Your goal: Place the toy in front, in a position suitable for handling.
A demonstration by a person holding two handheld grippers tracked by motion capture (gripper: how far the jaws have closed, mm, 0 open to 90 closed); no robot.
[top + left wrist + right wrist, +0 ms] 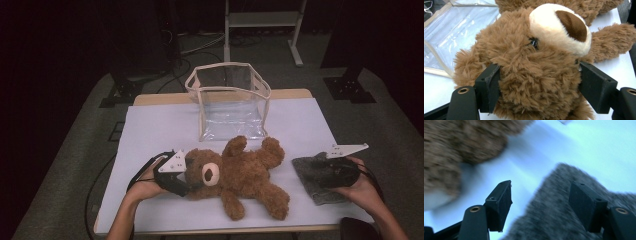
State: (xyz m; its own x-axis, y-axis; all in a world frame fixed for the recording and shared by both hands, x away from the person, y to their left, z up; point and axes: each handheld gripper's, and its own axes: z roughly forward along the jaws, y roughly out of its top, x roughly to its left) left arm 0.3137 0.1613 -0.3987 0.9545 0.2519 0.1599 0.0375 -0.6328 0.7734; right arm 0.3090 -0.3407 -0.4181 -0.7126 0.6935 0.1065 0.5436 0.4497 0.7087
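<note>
Blur smears teddy bear [454, 152] and grey cloth [559, 220].

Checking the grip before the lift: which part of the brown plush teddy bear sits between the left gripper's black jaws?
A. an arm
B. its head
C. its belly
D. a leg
B: in the left gripper view the brown plush teddy bear's head, below its cream muzzle, sits between the left gripper's jaws.

Teddy bear [235, 175] blocks table [150, 130] centre; left side free
</note>
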